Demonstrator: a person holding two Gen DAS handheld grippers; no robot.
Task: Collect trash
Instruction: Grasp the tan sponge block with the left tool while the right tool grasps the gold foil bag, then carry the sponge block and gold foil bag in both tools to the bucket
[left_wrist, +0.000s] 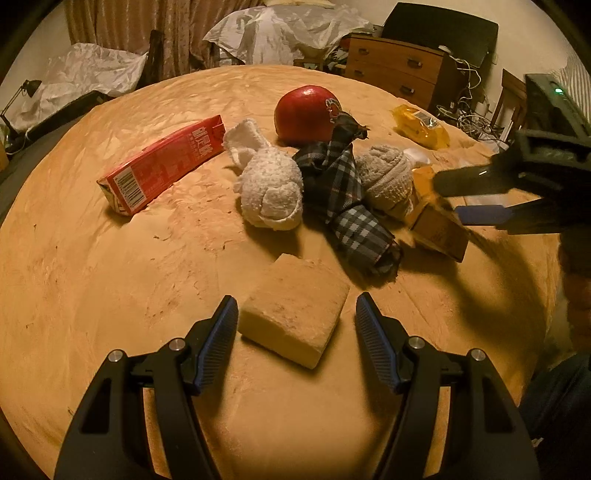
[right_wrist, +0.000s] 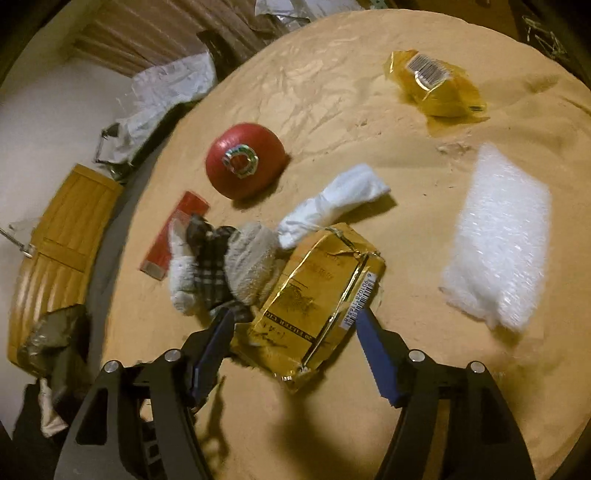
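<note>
Between the parted jaws of the left gripper (left_wrist: 293, 325) lies a tan sponge (left_wrist: 295, 317); the pads stand clear of it and nothing is held. Right gripper (right_wrist: 295, 334): jaws part-open around the near end of a gold packet (right_wrist: 317, 295); whether the pads press it cannot be told. Beside the packet sits a pile of socks (right_wrist: 221, 266). Beyond it lie a red carton (left_wrist: 162, 166), a red ball (right_wrist: 243, 158) and a yellow wrapper (right_wrist: 439, 88), all resting on the tan bedcover (left_wrist: 110, 277). White bubble wrap (right_wrist: 502, 236) lies to the packet's right.
</note>
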